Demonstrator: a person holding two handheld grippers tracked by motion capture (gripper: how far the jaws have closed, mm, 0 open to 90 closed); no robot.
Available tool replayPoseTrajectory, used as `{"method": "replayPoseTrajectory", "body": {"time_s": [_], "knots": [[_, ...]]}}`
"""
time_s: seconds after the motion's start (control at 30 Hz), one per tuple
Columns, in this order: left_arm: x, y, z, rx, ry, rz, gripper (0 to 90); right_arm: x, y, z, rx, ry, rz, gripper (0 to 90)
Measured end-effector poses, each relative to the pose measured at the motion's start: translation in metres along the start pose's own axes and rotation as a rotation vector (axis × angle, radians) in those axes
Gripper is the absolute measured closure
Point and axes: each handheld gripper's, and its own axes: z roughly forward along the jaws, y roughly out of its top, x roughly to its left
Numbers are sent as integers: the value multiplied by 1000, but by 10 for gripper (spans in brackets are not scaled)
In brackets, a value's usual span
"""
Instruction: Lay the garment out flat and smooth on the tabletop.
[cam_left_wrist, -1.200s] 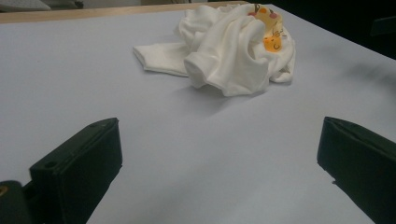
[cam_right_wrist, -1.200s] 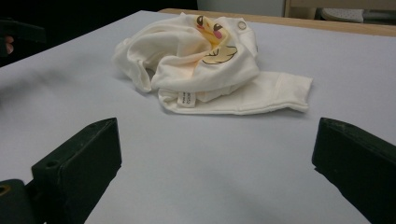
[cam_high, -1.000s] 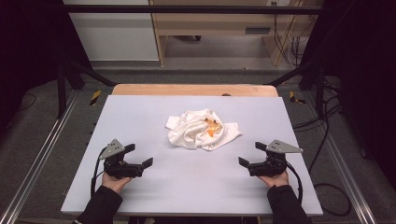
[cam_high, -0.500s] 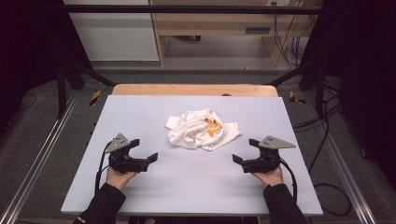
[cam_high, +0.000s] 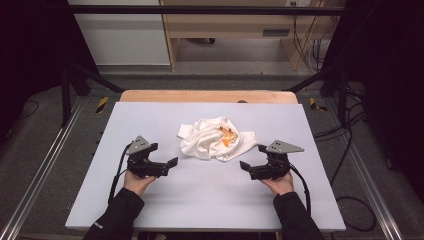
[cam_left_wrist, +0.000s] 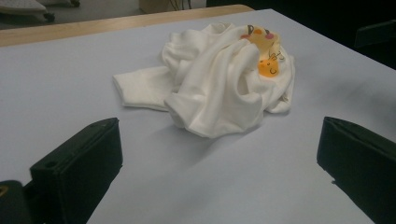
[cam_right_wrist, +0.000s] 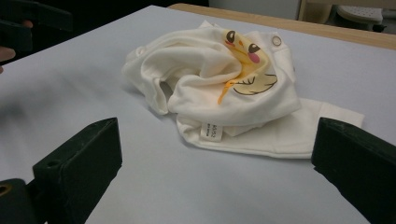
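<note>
High view: crumpled white baby garment with a yellow cartoon print lies mid-desk, left claw and right claw flanking it, apart from the cloth, each held in a hand, jaws spread wide. Left gripper view: jaws wide open, nothing between them, garment ahead on the desk. Right gripper view: jaws likewise open and empty, garment ahead, sewn-in label facing the camera
</note>
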Motion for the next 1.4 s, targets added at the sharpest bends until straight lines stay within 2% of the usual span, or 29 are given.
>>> {"method": "replayPoseTrajectory", "body": {"time_s": [0.1, 0.37, 0.53, 0.73, 0.87, 1.03, 1.07, 1.1, 1.23, 1.4], "knots": [[-3, 2, 8, 13, 6, 21, 3, 1, 1, 5, 11, -3, -5, 20], [-6, 6, 22, 28, -1, 26, 18, 5, 6, 18, 24, -1, -17, 27], [-7, 5, 35, 52, -14, 19, 64, 7, 8, 31, 47, -13, -23, 32], [-8, 4, 46, 71, -7, 22, 118, 8, 12, 42, 56, -16, -27, 36], [-9, 4, 53, 76, -2, 20, 180, 9, 13, 51, 65, -19, -26, 42], [-11, 2, 63, 90, 19, 35, 304, 9, 10, 67, 107, -15, -32, 72], [-12, 1, 65, 90, 24, 35, 304, 9, 10, 67, 107, -15, -32, 72], [-12, 1, 69, 98, 32, 29, 355, 9, 9, 73, 119, -16, -37, 92], [-12, 1, 74, 101, 41, 28, 416, 10, 8, 82, 137, -16, -47, 126], [-11, -2, 82, 125, 65, 12, 555, 15, 8, 93, 162, -34, -71, 194]]}}
